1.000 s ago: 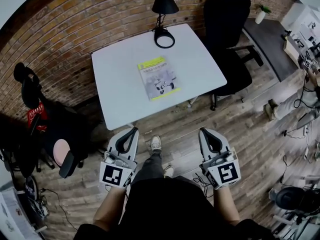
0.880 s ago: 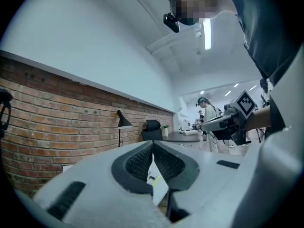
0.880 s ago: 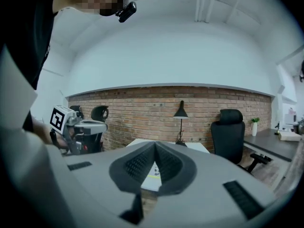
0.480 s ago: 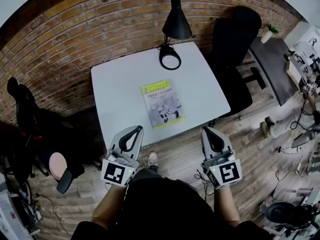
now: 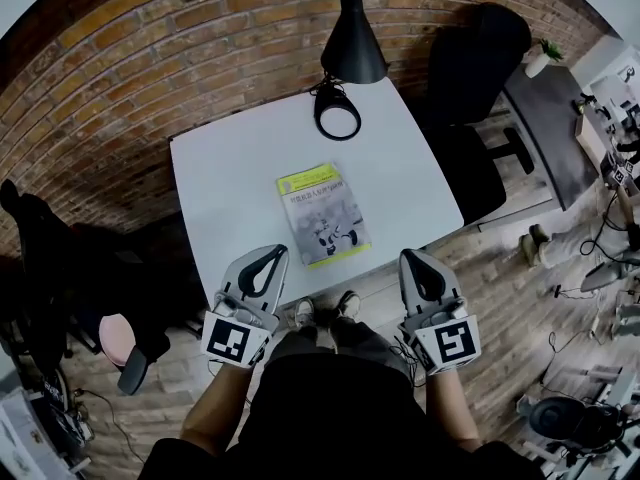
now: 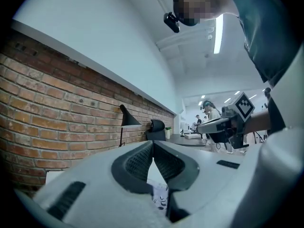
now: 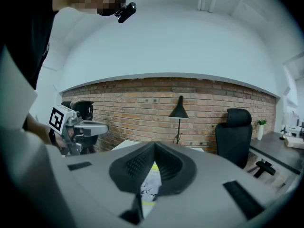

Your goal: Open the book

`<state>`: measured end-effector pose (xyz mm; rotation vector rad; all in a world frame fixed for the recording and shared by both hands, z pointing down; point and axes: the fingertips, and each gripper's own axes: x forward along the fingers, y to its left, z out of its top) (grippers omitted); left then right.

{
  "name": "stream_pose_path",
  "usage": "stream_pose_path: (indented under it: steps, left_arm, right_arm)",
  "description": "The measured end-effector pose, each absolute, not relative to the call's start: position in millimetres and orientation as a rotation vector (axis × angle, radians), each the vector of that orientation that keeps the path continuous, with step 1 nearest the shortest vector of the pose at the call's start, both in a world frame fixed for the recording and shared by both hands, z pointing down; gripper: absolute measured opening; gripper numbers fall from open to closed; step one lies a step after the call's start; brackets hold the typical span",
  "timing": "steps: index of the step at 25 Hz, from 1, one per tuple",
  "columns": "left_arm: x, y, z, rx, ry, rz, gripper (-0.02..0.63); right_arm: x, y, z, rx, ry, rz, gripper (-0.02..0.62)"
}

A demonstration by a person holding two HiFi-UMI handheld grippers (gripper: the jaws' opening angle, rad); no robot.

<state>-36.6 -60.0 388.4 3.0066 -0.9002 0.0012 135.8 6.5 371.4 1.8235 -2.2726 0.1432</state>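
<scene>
The book [image 5: 322, 214], closed, with a grey cover and yellow-green bands, lies flat on the white table [image 5: 225, 168] near its front edge. My left gripper [image 5: 277, 252] hovers at that edge, just left of the book, with its jaws meeting at the tips and nothing held. Right of the book, past the table's corner, my right gripper [image 5: 407, 256] is also shut and empty. In the left gripper view a piece of the book [image 6: 160, 197] shows below the shut jaw tips [image 6: 153, 143]. The right gripper view has the book [image 7: 151, 184] beneath its tips [image 7: 154, 145].
A black desk lamp [image 5: 352, 38] stands at the table's far side, its ring base [image 5: 335, 114] beyond the book. A black office chair [image 5: 470, 58] sits to the right, a brick wall behind. Another chair [image 5: 120, 333] is at the lower left. Cables lie on the wooden floor [image 5: 600, 268] at right.
Both grippers and the person have come forward to the table; the table and book now sit closer, with the left gripper's tips at the front edge. Jaws stay shut.
</scene>
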Motion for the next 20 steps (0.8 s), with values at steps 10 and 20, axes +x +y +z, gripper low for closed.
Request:
stream_pose_path:
  steps: [10, 20]
  left_arm:
    - [-31, -86, 381, 2.986, -1.115, 0.018, 0.029]
    - [-23, -85, 390, 2.862, -1.171, 0.092, 0.029]
  right_arm:
    - [167, -38, 387, 1.73, -2.355, 0.172, 0.012]
    - [179, -71, 464, 1.638, -2.316, 0.318, 0.071]
